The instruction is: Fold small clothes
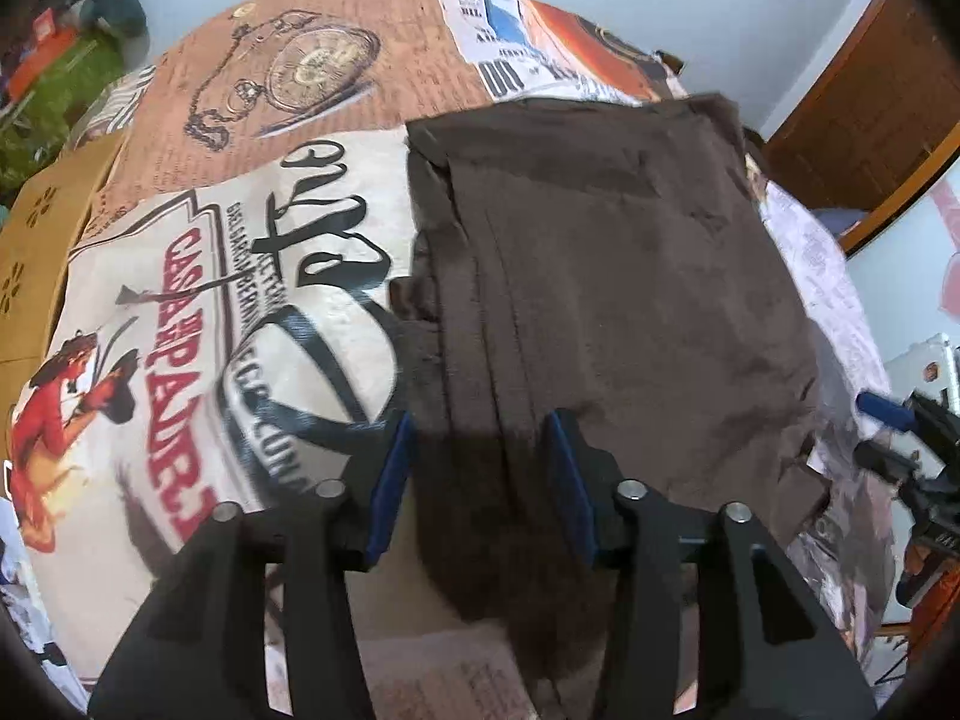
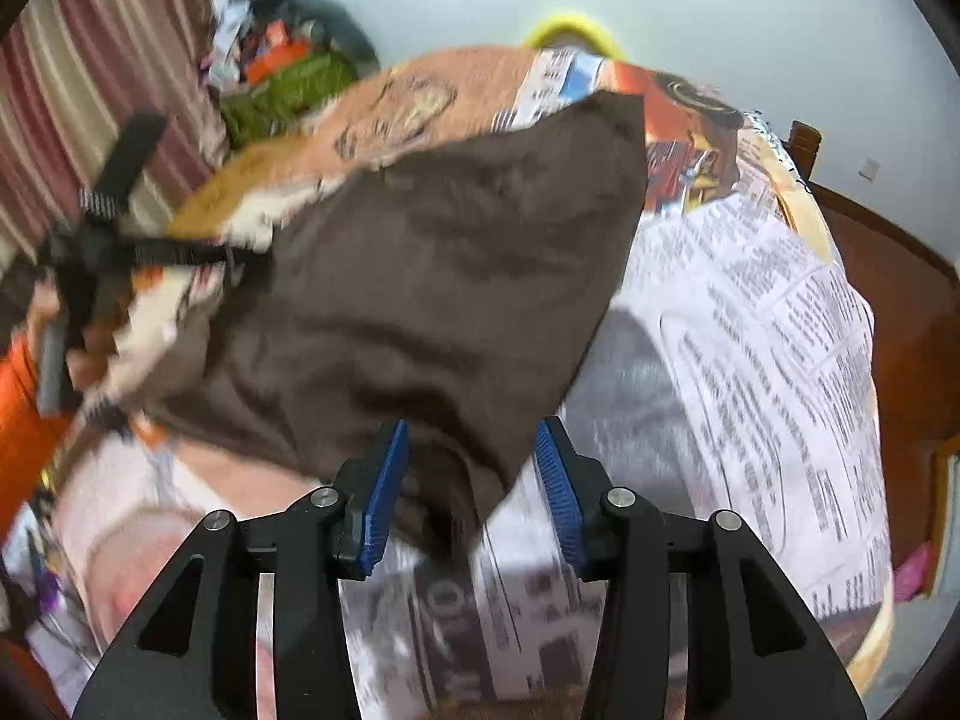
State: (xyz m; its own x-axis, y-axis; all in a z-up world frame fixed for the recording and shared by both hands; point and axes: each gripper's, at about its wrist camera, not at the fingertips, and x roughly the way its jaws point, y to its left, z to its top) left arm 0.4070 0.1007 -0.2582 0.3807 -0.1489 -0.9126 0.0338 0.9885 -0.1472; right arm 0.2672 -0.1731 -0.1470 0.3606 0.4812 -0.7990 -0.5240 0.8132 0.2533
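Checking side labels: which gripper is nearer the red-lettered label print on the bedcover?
Left. The left gripper sits just beside the red-lettered label print; the right gripper is beyond the brown folded cloth, on its far side.

The printed cloth (image 1: 180, 312) bears red lettering that reads roughly "CASA"; its other print is illegible

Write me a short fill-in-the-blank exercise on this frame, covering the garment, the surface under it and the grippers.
1. The garment lying on the printed cover is ____ in colour.
2. The pads of the left gripper and the right gripper are ____ in colour.
3. The jaws of both grippers stand ____, pressing on no cloth.
4. The cover's print shows a pocket ____ on a chain.

Missing words: brown; blue; open; watch
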